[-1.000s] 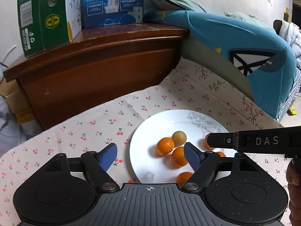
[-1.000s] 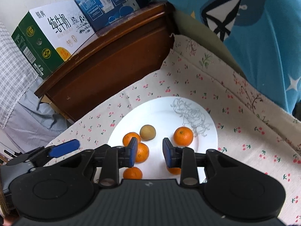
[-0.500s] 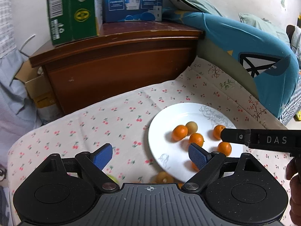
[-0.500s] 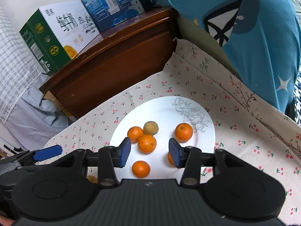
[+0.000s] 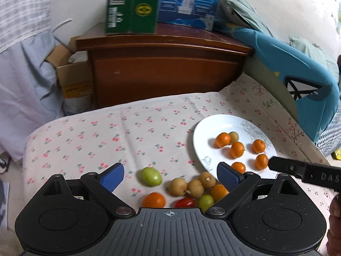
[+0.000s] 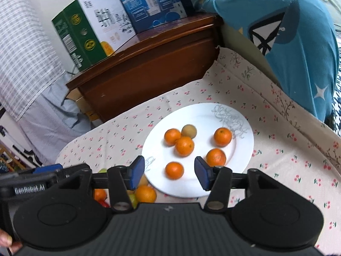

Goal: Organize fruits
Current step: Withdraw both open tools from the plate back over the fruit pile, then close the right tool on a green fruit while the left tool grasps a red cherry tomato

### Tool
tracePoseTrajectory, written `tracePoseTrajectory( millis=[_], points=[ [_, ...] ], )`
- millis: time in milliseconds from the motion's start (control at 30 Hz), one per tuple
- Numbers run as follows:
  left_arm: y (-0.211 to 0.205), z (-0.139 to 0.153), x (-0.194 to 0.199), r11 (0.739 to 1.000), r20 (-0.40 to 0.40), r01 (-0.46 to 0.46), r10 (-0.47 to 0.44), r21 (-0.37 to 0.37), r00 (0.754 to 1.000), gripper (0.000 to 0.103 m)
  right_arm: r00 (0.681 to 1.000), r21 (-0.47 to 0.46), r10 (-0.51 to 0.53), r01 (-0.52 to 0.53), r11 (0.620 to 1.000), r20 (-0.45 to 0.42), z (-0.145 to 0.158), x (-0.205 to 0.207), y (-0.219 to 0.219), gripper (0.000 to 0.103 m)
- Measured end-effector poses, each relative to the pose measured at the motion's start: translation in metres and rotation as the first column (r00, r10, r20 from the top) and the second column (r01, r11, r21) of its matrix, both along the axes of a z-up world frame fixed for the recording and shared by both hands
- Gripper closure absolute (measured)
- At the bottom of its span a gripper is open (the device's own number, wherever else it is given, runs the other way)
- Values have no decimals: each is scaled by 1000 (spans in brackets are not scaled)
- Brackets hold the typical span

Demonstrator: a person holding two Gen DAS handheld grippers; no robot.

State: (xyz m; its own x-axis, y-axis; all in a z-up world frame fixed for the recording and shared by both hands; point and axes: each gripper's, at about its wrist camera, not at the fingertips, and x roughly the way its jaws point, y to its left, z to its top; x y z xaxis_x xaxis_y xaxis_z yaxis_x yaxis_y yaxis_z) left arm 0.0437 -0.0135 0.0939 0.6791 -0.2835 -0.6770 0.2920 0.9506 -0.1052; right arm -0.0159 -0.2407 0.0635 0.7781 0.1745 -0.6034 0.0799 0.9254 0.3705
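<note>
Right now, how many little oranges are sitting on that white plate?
5 on the plate: two touching near a brownish fruit, one by the flower print, and two nearest the right tool. None looks hidden.

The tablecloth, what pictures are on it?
Little red cherries on the cream tablecloth, clearest in the left wrist view.

My left gripper (image 5: 170,173) hangs wide apart and empty over the cherry-print cloth (image 5: 132,132). Between its fingers lie a green fruit (image 5: 151,176), 3 tan fruits (image 5: 192,186), an orange (image 5: 153,200) and a red tomato (image 5: 185,202). The white plate (image 5: 204,132) at right holds 5 oranges.
</note>
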Motion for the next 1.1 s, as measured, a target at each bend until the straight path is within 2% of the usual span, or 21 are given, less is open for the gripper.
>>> tracePoseTrajectory(
  millis=[233,500,767,1100],
  points=[
    [25,2,-10,998,-17,-55,55,-7,998,8,999,-9,35,-35,999,-15,-5,-15,13,45],
    [46,-5,-13,995,-52,-100,100,4,994,8,994,-1,97,-97,995,-53,-15,-24,27,45],
    [55,-24,-22,996,-107,-78,82,40,991,8,984,-39,159,-162,986,-78,-24,-27,44,45],
    [46,-43,-33,992,-105,-30,43,124,994,8,973,-79,204,-213,974,-110,-44,-17,59,47]
  ],
)
